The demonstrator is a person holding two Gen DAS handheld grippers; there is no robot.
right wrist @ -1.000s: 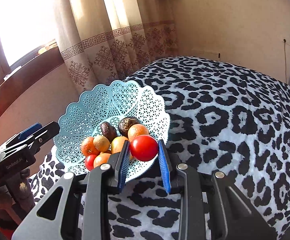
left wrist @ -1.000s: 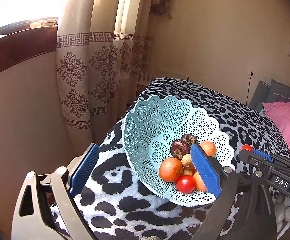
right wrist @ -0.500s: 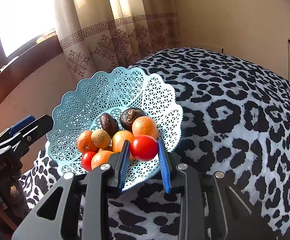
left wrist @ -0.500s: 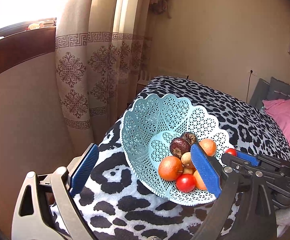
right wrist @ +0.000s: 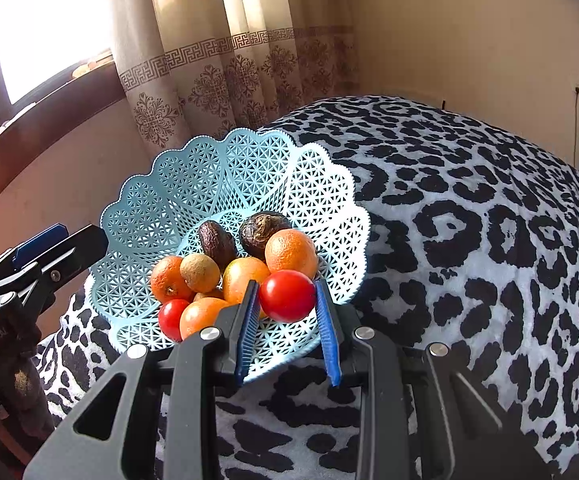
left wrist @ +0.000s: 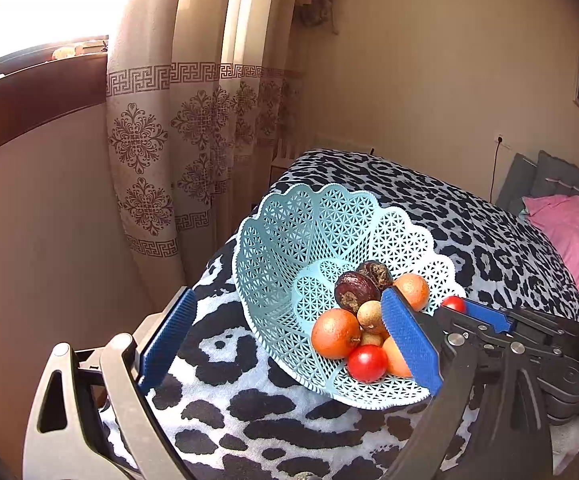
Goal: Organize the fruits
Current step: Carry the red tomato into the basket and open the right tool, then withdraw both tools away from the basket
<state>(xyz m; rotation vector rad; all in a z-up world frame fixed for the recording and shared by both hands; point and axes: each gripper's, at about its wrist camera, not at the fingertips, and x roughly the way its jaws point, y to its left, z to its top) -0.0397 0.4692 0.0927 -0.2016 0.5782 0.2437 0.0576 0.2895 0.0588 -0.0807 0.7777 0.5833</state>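
Red tomato (right wrist: pixel 287 296) pinched between the blue pads (right wrist: pixel 247 320) of the right gripper (right wrist: pixel 285 300), jaws closed to the fruit's width, 1 pad touching each side. Held over the near right rim of the basket (right wrist: pixel 193 184), just above the pile. Seen from the left wrist as a small red patch (left wrist: pixel 453 304) at the tip of the right gripper (left wrist: pixel 463 309), at the basket's (left wrist: pixel 289 240) right edge.

Left gripper (left wrist: pixel 289 340) spread wide, holding nothing: 1 blue pad (left wrist: pixel 167 338) over the blanket (left wrist: pixel 249 420) left of the basket, the other pad (left wrist: pixel 409 344) over the basket's near right part, in front of the fruit. Contact with the fruit behind it not clear. From the right wrist, only 1 dark finger with a blue pad of the left gripper (right wrist: pixel 61 248) visible, just left of the basket.

Pale blue lattice plastic, scalloped rim, tilted on the black-and-white spotted blanket (right wrist: pixel 469 240). Inside, piled at the low near side: 2 dark brown wrinkled fruits (right wrist: pixel 217 242) at the far end, 4 oranges (right wrist: pixel 291 252), 1 small tan fruit (right wrist: pixel 199 266), 1 more tomato (right wrist: pixel 171 318) at the near left. A second tan fruit (left wrist: pixel 370 338) peeking between them in the left view.

Patterned curtain (right wrist: pixel 209 60) and bright window (right wrist: pixel 41 32) behind; pink pillow (left wrist: pixel 561 220) far right.
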